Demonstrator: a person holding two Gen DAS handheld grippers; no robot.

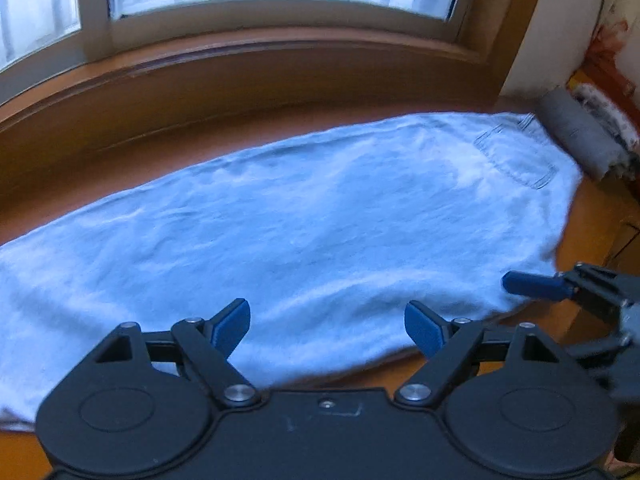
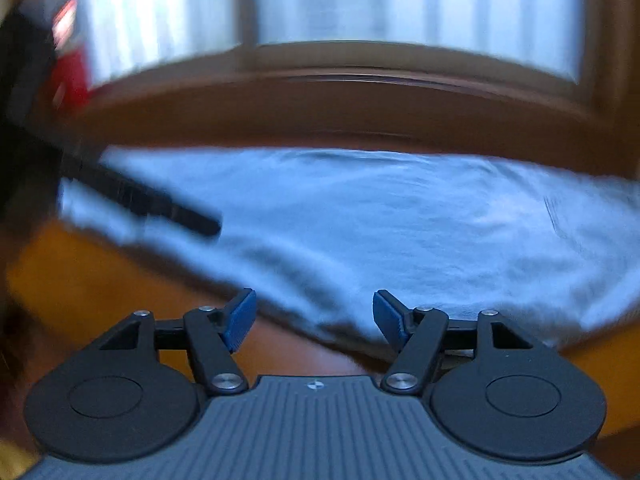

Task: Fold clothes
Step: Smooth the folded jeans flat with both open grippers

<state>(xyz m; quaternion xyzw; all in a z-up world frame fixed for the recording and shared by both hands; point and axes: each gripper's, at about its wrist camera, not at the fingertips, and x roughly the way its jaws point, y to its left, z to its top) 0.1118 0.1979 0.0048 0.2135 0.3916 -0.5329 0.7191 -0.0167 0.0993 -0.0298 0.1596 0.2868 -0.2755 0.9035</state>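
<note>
A pair of light blue jeans (image 1: pixel 304 216) lies flat lengthwise on a brown wooden surface (image 1: pixel 592 216) under a window, a back pocket (image 1: pixel 516 156) showing at the far right. My left gripper (image 1: pixel 327 326) hovers over the garment's near edge, open, nothing between its blue pads. In the left wrist view the right gripper's blue fingertip (image 1: pixel 532 285) reaches the jeans' near right edge. In the blurred right wrist view the jeans (image 2: pixel 400 224) spread ahead, and my right gripper (image 2: pixel 315 318) stands open over their near hem, empty. The left gripper's dark finger (image 2: pixel 172 212) crosses at left.
A rolled grey cloth (image 1: pixel 576 136) and a patterned one (image 1: pixel 608 116) lie beyond the jeans' right end by the wall. A wooden sill (image 1: pixel 280 80) and window frame back the surface. A red object (image 2: pixel 68 76) shows blurred at the far left.
</note>
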